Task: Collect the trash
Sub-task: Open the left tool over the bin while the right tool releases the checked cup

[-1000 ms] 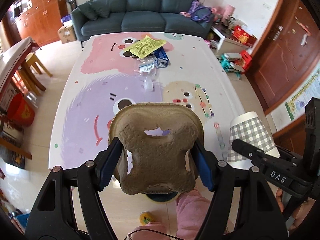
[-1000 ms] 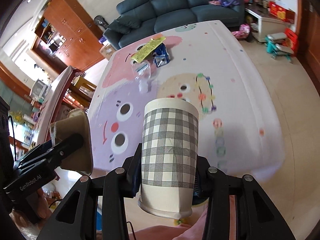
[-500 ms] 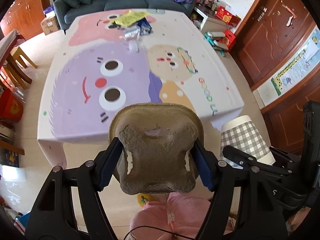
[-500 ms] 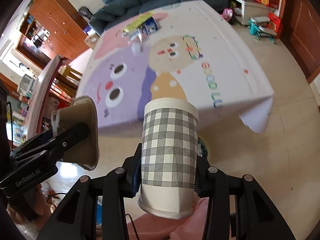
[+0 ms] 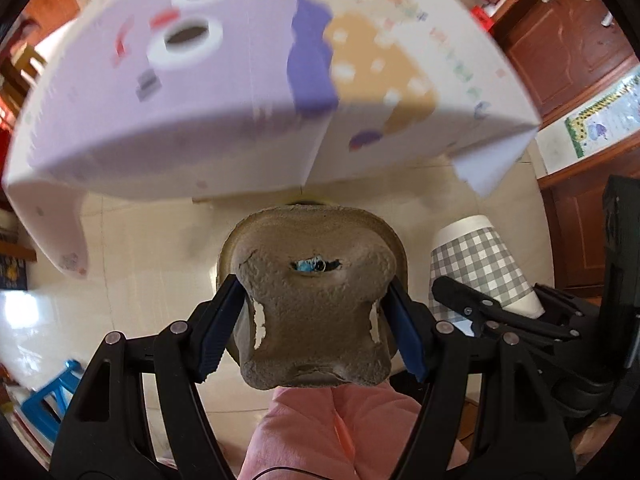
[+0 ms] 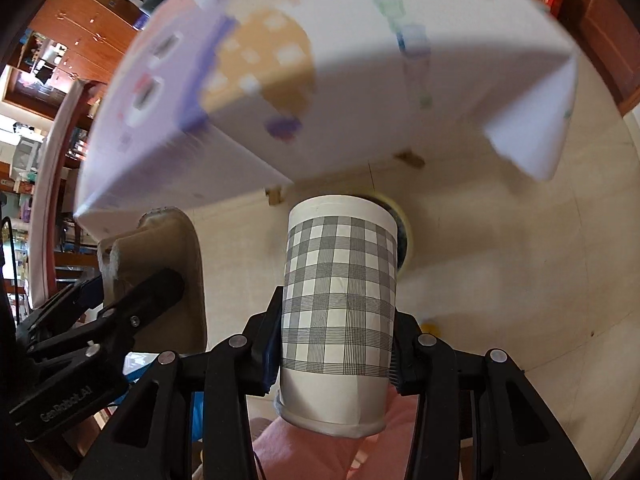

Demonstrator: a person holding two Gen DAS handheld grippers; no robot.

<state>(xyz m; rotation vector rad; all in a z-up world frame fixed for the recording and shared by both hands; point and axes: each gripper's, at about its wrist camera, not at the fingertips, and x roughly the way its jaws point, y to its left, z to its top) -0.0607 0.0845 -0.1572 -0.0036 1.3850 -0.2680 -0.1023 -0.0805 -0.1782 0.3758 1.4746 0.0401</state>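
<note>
Pointing floorward side by side, left hand-held gripper (image 5: 312, 320) clamps a pulp tray (image 5: 316, 304), right hand-held gripper (image 6: 334, 356) grips a checked cup (image 6: 340, 304).

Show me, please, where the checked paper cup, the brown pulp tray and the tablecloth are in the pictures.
checked paper cup (image 6: 340, 300): right wrist view, on its checked side wall.
brown pulp tray (image 5: 314, 312): left wrist view, on its moulded underside.
tablecloth (image 5: 224, 120): left wrist view, on the purple printed part near the table edge.

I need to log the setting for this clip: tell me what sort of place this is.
Most likely a home living or dining room. A table under a cartoon-print tablecloth stands on a pale tiled floor, with wooden cabinets and a wooden door around it, and a small blue stool nearby.
</note>
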